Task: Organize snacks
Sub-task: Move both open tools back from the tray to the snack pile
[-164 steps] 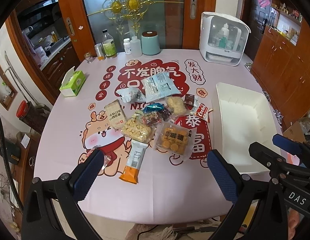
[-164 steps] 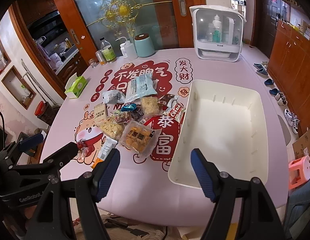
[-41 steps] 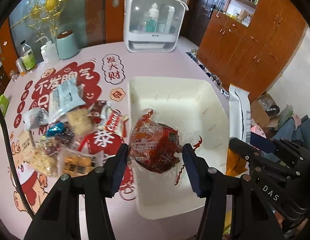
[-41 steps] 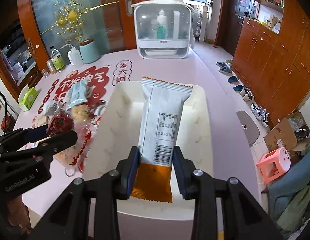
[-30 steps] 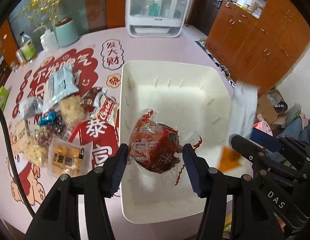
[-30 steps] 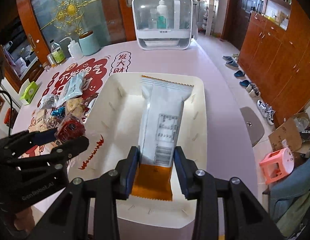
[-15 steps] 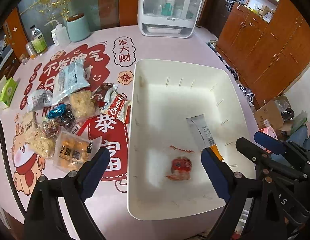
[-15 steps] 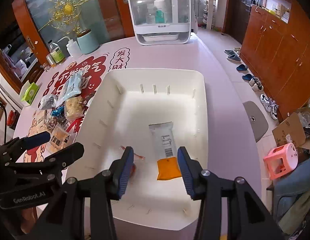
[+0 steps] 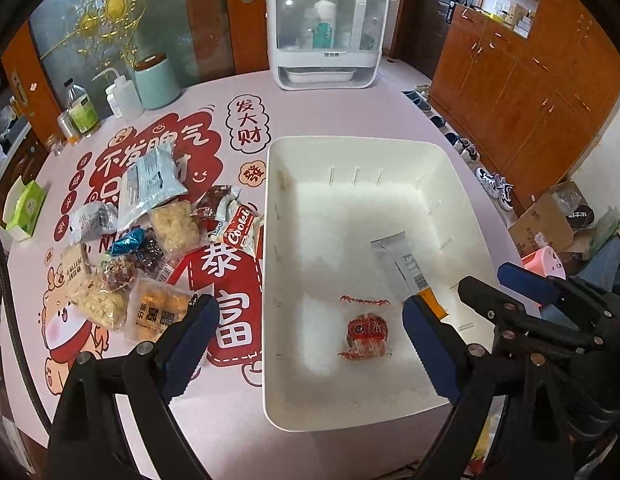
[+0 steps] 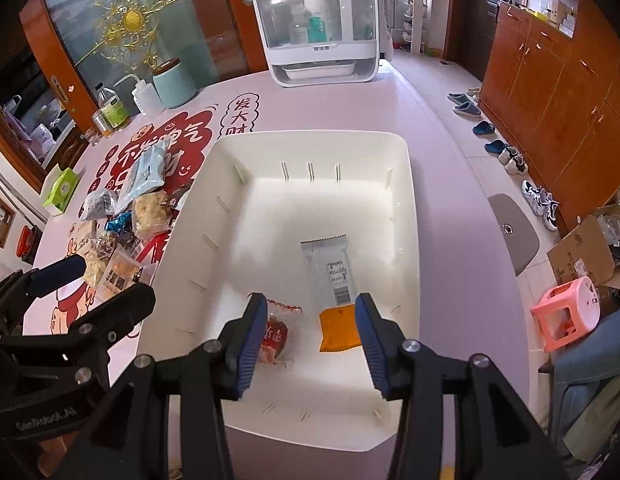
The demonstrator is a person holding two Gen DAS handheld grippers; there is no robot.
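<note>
Both the left gripper (image 9: 310,344) and right gripper (image 10: 312,340) hang open and empty over the white bin (image 9: 450,168), where the red-wrapped snack (image 9: 366,334) and orange-ended packet (image 10: 334,280) lie near its front.

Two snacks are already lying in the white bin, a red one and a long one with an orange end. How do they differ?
The red-wrapped snack is small and lumpy in crinkly clear-edged film; the long packet is flat, grey-white with a barcode and an orange end. The red one lies nearer the bin's left wall, the long packet beside it to the right, and they lie apart. Both rest loose on the bin floor, in neither pair of jaws.
</note>
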